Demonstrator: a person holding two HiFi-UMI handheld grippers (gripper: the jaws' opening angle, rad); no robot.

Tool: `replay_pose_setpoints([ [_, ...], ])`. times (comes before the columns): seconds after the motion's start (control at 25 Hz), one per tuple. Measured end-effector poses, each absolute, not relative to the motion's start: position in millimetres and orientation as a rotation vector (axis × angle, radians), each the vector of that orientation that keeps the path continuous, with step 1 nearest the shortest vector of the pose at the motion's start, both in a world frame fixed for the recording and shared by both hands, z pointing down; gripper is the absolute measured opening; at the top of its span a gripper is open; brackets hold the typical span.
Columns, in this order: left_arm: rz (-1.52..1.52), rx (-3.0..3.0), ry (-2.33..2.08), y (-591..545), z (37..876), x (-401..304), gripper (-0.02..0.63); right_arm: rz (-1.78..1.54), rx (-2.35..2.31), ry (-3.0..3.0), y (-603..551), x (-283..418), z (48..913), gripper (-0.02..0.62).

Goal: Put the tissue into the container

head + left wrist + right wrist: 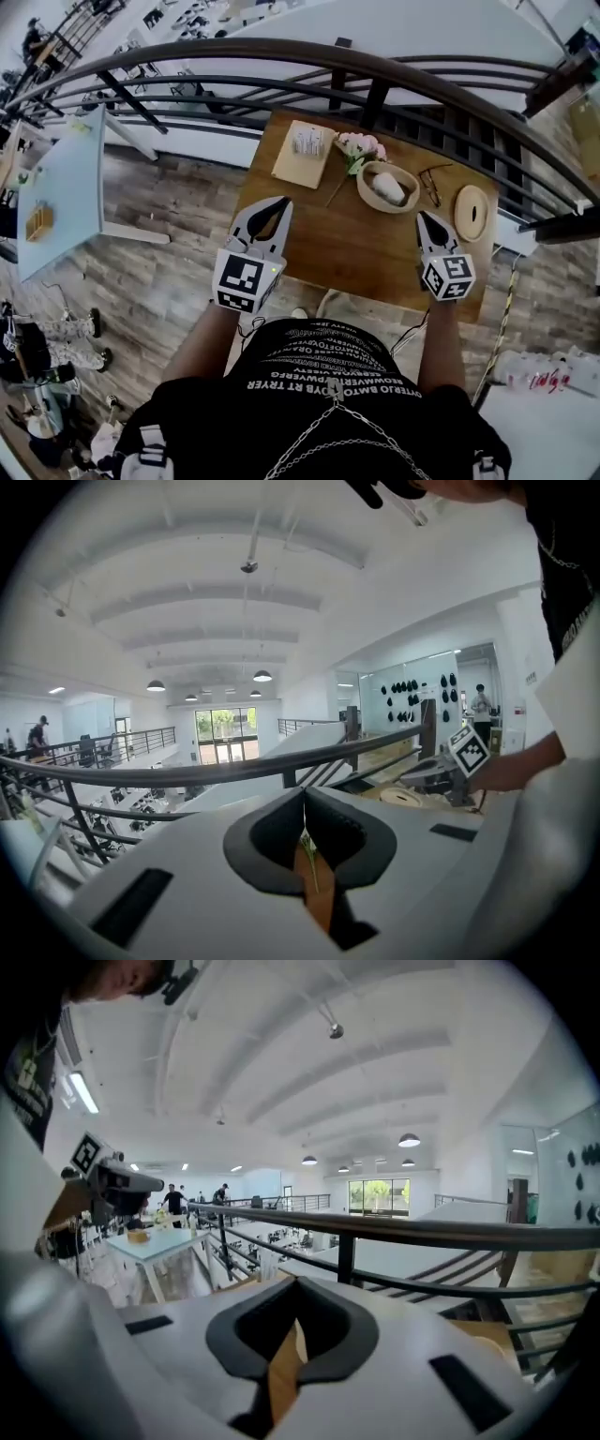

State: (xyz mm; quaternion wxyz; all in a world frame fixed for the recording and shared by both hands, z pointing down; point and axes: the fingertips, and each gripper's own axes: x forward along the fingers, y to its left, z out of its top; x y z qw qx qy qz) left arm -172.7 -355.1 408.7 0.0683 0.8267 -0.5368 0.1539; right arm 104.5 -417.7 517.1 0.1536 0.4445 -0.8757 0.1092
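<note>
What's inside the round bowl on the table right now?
A white wad, likely tissue, lies inside the bowl. Bare bowl floor shows to the left of it. Whatever lies beneath the wad is covered.

Bright, even daylight plus ceiling lamps (262, 676); soft shadows; strong fisheye bending, dark corners; far background seemingly soft.

No word or number can be read with certainty.

- Black shirt (328, 366): rows of white capital lettering, too distorted to read.
- Cube (246, 284) of the left tongs (278, 201): black-and-white square code marker.
- Cube (448, 277) of the right tongs (427, 217): markers of the same kind.
- White packet (307, 141) on the bench (356, 248): print too small to read.
</note>
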Motion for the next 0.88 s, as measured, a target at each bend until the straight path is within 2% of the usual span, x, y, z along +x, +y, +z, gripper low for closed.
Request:
replay_pose_setpoints([
  [0.32,0.355,2.581,-1.586,-305.8,377.9,-188.2,0.029,0.165,1.481,-2.574,-314.4,92.5,408.8,0.015],
  [0.88,0.330,2.575,-1.504,-287.7,401.9,-191.0,0.028,0.154,1.491,-2.542,-279.6,75.3,402.9,0.015],
])
